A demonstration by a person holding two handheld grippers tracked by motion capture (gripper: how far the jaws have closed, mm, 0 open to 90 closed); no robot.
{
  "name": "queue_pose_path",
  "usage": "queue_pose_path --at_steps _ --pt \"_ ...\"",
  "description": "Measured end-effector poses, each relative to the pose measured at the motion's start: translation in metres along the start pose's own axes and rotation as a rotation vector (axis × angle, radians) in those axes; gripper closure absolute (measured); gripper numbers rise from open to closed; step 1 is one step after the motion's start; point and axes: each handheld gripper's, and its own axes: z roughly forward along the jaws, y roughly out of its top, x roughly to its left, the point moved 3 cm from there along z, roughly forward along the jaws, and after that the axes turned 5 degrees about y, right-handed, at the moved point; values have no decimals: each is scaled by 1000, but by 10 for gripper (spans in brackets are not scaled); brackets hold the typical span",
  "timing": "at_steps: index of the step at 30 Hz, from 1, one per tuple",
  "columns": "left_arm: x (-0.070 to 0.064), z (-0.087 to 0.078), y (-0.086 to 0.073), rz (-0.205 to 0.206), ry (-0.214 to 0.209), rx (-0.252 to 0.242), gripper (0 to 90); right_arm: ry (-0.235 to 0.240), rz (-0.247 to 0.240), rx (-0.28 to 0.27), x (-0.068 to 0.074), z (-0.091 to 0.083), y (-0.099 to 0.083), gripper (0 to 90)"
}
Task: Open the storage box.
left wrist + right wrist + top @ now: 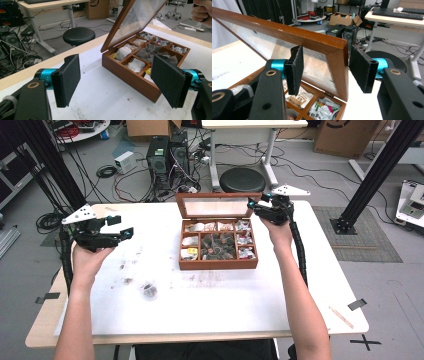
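A wooden box [218,265] of tea bags [218,245] stands on the white table, its glass-paned lid [216,196] raised upright. My right gripper [252,205] is at the lid's right top corner. In the right gripper view it [325,65] is open, one jaw on each side of the lid's wooden frame [287,31], with a gap at the pane side. My left gripper [122,226] hovers over the table left of the box. It [117,80] is open and empty, pointing at the box [130,77] and its lid [117,27].
A small cup [149,291] with dark contents sits on the table [210,310] front-left of the box, among brown stains. A thin wooden stick [341,316] lies near the right front corner. Beyond the far edge stand a black stool [242,180] and computer towers [167,157].
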Motion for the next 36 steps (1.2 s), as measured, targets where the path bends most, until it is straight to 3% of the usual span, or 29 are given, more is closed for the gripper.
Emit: queue_pose_path --at_steps 9,23,36 --pt "5 5 -2 -7 -9 12 242 4 9 -9 -4 5 2 467" --pt "-4 2 1 13 -19 9 242 0 7 6 -2 4 3 463" --pt "-4 1 -1 12 -17 15 242 7 25 -9 -4 6 2 459"
